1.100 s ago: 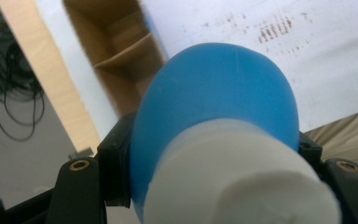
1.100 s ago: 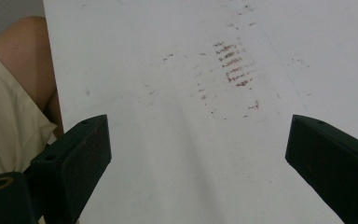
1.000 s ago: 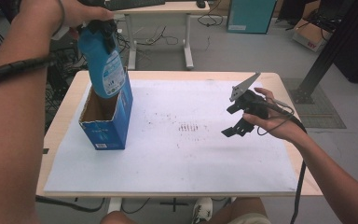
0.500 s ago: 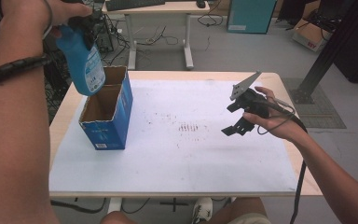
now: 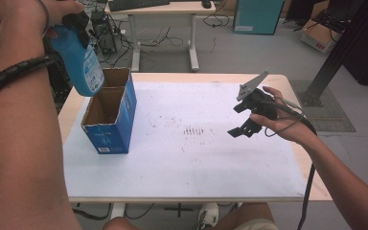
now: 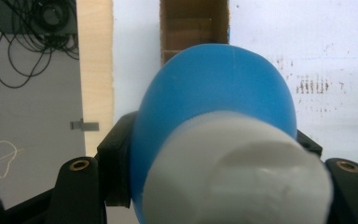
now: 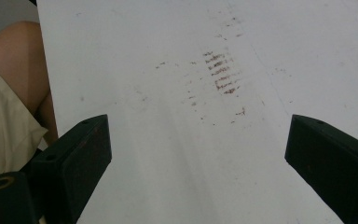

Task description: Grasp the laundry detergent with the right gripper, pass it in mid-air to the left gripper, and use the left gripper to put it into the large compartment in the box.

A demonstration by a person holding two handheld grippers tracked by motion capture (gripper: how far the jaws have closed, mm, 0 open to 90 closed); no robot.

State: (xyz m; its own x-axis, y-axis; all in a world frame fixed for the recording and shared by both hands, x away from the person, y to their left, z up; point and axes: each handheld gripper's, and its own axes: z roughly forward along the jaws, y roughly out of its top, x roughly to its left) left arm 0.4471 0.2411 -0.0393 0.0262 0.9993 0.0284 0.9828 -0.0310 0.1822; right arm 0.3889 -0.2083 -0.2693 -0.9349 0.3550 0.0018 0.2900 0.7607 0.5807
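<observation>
High view: left gripper (image 5: 76, 28) at 11 o'clock of the frame, up in the air, jaws clamped on a blue bottle (image 5: 84, 60) near its top. Bottle hangs tilted, base down, just above and a bit toward 10 o'clock of the open blue cardboard box (image 5: 110, 117); clear of the box rim, not touching it. Box stands upright at 9 o'clock on the white sheet covering the table (image 5: 191, 79), flaps open, inside looks empty as far as visible.

Left gripper view: bottle (image 6: 214, 93) sits between the two black jaws, white cap (image 6: 237, 177) nearest the camera, blue body pointing away toward the box opening (image 6: 193, 28) at 12 o'clock. Grip is on the shoulder just under the cap.

Handling, as a guess: rigid plastic, smooth and rounded, so likely slippery and prone to swing in the jaws; weight depends on fill, cannot tell. Narrow shoulder below the cap looks like the safest hold, body too wide and curved.

Right gripper (image 5: 242, 120) at 3 o'clock, held low over the sheet, jaws wide apart, holding nothing. Right gripper view shows brown smudges (image 7: 221, 70) on the sheet between its jaws.
</observation>
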